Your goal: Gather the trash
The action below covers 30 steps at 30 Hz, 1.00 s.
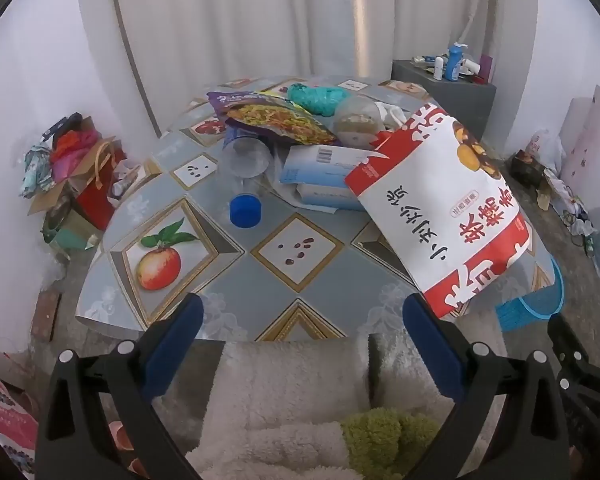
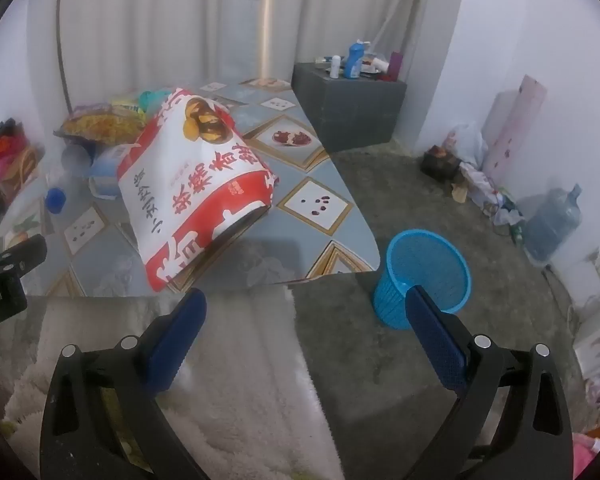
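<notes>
Snack bag [image 1: 440,204] — glossy, crinkled, puffy

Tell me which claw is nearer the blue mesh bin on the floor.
Right. The right claw hangs open with the blue mesh bin just beyond its outer finger. The left claw sits open at the table's near edge, with the bin off past its right side.

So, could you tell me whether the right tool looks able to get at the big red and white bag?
Probably yes: the right tool is open, and the red and white bag lies uncovered near the table edge.
</notes>
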Each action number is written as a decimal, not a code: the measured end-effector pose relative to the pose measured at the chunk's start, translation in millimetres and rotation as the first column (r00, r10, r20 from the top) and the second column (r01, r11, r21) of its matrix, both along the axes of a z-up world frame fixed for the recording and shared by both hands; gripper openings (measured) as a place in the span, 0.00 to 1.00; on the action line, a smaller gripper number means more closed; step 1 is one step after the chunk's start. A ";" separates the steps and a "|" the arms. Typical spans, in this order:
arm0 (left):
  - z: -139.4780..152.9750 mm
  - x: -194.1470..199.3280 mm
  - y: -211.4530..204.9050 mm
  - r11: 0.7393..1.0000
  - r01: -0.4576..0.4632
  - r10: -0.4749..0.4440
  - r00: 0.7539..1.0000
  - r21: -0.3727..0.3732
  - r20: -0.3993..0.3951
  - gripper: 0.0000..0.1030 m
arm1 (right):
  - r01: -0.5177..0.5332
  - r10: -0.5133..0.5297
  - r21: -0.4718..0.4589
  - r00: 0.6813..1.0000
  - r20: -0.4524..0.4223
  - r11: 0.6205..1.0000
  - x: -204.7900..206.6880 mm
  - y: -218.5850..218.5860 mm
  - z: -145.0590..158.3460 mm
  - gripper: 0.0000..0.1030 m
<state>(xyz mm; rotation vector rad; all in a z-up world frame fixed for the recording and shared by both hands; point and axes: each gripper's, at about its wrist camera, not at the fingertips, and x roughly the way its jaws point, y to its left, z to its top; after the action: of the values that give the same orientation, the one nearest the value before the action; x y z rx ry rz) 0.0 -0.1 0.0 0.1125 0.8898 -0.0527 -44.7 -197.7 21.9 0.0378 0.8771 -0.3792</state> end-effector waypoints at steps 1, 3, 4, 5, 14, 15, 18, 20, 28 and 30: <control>0.1 -0.1 0.0 1.000 0.000 0.000 1.000 0.000 0.003 0.95 | 0.000 0.000 -0.001 1.000 0.000 1.000 0.0 0.0 -0.2 0.93; 0.3 -0.4 0.5 1.000 -0.002 0.002 1.000 0.003 0.006 0.95 | 0.000 0.000 -0.001 1.000 0.001 1.000 0.0 -0.1 -0.4 0.93; 0.4 -0.5 1.2 1.000 -0.005 0.005 1.000 0.003 0.008 0.95 | 0.000 0.000 -0.001 1.000 0.001 1.000 0.0 -0.2 -0.5 0.93; 0.4 -0.6 0.7 1.000 -0.003 0.003 1.000 0.006 0.008 0.95 | 0.000 0.000 -0.001 1.000 0.002 1.000 0.0 -0.3 -0.5 0.93; -0.9 -2.8 -4.9 1.000 -0.010 0.010 1.000 0.009 0.002 0.95 | -0.002 0.002 0.000 1.000 0.001 1.000 1.9 4.3 -0.5 0.93; -0.6 -3.1 -4.2 1.000 -0.006 0.006 1.000 0.008 0.003 0.95 | 0.000 0.000 0.000 1.000 0.000 1.000 2.2 4.9 -0.4 0.93; -0.1 0.3 1.2 1.000 -0.003 0.003 1.000 0.004 0.000 0.95 | 0.001 -0.001 0.000 1.000 0.001 1.000 3.0 6.9 0.1 0.93; 0.2 0.5 2.4 1.000 -0.006 0.006 1.000 0.003 0.001 0.95 | 0.001 -0.001 0.000 1.000 0.000 1.000 3.5 7.5 0.3 0.93; 1.7 1.6 5.5 1.000 -0.015 0.015 1.000 0.000 0.005 0.95 | 0.004 -0.004 -0.003 1.000 0.002 1.000 5.1 9.3 1.6 0.93; 2.7 1.5 6.6 1.000 -0.019 0.019 1.000 -0.001 0.008 0.95 | 0.012 -0.012 -0.004 1.000 0.005 1.000 4.7 9.4 2.7 0.93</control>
<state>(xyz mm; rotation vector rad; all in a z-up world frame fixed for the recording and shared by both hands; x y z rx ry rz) 1.5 6.4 2.7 0.1033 0.8825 -0.0350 -40.0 -188.3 24.6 0.0401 0.8713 -0.3922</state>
